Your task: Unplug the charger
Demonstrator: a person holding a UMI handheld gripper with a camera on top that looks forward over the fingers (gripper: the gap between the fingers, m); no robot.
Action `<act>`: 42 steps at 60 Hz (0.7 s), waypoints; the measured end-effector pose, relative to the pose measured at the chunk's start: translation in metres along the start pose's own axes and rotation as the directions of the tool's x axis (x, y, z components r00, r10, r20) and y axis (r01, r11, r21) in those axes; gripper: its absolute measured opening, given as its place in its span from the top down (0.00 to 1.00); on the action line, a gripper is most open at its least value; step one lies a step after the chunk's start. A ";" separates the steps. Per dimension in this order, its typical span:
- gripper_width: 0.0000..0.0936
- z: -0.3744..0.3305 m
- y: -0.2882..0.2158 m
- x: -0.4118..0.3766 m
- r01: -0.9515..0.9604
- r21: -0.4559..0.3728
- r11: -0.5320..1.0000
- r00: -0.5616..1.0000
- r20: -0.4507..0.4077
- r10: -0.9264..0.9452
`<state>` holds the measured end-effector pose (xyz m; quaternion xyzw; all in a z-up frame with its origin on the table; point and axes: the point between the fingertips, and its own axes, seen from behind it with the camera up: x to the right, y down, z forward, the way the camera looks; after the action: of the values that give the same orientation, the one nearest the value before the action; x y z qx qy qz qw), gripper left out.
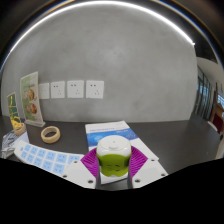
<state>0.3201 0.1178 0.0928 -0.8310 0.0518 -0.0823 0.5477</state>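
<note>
The tool (113, 165) holds a green-and-white charger (113, 156) firmly between its pads; I would lift it away steadily, without twisting.

No text, brand, number or sign can be read. The three white paper sheets (72, 89) on the far grey wall and the blue-and-white booklet (110, 129) carry print too small to make out.

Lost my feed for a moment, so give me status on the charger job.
Tongs closed on green-white charger. Wall outlets far beyond, apart. Tape roll off aside, nothing blocking.
</note>
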 end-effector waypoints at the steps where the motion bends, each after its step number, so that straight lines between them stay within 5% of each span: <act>1: 0.63 0.004 0.005 0.005 -0.007 -0.018 1.000 1.000 0.012 0.007; 13: 0.58 0.051 0.039 0.036 -0.014 -0.192 0.981 0.995 0.094 0.033; 37: 0.45 0.098 0.019 0.035 -0.142 -0.101 0.985 0.973 0.168 0.158; 42: 0.30 0.095 0.020 0.037 -0.138 -0.102 0.985 0.975 0.158 0.153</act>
<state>0.3746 0.1891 0.0402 -0.8528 0.0707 0.0298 0.5166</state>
